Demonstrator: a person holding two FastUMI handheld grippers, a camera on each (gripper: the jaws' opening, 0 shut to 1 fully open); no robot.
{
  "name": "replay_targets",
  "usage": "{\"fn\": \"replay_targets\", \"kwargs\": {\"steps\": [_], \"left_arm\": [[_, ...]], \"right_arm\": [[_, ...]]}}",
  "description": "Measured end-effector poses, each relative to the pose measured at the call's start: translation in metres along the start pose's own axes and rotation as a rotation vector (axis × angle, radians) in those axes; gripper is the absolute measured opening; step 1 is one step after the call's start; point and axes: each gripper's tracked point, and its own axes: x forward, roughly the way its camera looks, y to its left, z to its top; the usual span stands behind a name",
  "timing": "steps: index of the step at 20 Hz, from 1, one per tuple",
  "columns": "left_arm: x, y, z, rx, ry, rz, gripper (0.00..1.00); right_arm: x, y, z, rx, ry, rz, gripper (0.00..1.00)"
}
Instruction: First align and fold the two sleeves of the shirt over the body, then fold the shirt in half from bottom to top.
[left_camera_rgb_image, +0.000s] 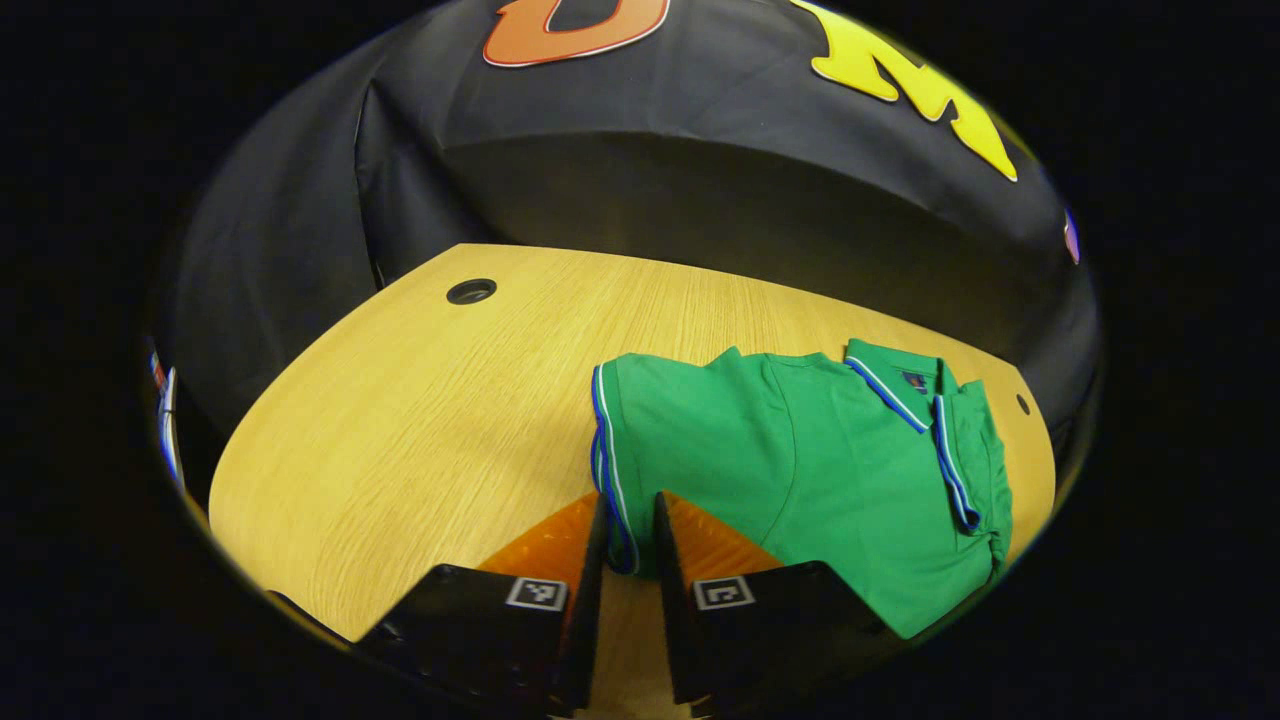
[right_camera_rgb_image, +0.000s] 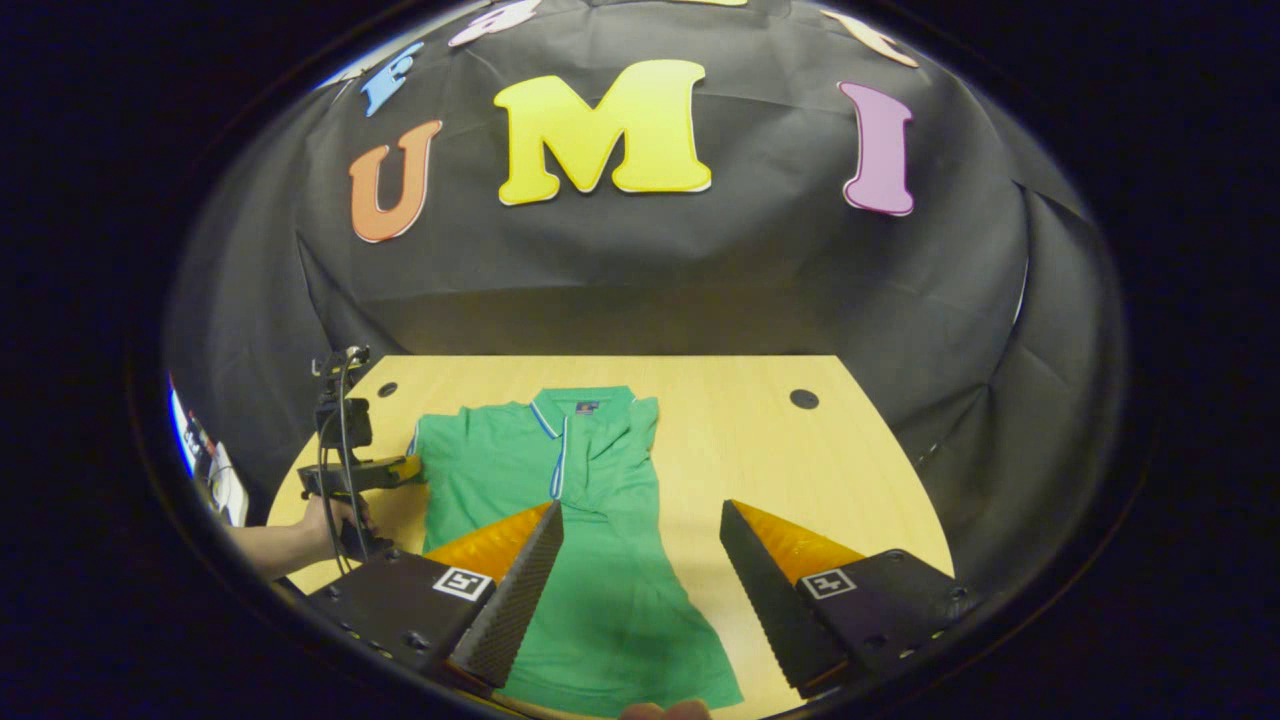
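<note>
1. Your left tongs (left_camera_rgb_image: 630, 520) were nearly closed on the striped sleeve cuff (left_camera_rgb_image: 608, 470) of the green shirt (left_camera_rgb_image: 800, 470).
2. Your right tongs (right_camera_rgb_image: 640, 530) hung wide open, empty, above the shirt's hem.
3. Bare table (left_camera_rgb_image: 400, 430) lay left of the shirt.

Right gripper (right_camera_rgb_image: 640, 530): two wedge-shaped fingers with ridged inner faces, black bases carrying square black-and-white markers. Left gripper (left_camera_rgb_image: 630, 525): same wedge fingers and markers; a black cable runs along its handle.
</note>
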Motion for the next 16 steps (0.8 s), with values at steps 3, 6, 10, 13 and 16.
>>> {"fn": "replay_targets", "kwargs": {"steps": [3,6,10,13,16], "left_arm": [[-0.001,-0.006,0.003,-0.001,-0.009,-0.036,0.08],[-0.01,-0.007,0.017,-0.026,-0.057,-0.048,0.05],[-0.028,-0.022,0.043,0.003,-0.122,-0.081,0.03],[-0.042,-0.044,0.064,0.046,-0.163,-0.111,0.03],[-0.056,-0.076,0.078,0.104,-0.187,-0.143,0.03]], "right_arm": [[0.0,-0.003,-0.002,0.014,0.0,0.0,0.96],[-0.002,-0.007,0.002,0.011,-0.02,-0.009,0.96],[-0.008,-0.011,0.003,0.025,-0.042,-0.006,0.96],[-0.013,-0.019,0.002,0.048,-0.046,-0.012,0.96],[-0.02,-0.03,-0.002,0.071,-0.059,-0.02,0.96]]}}
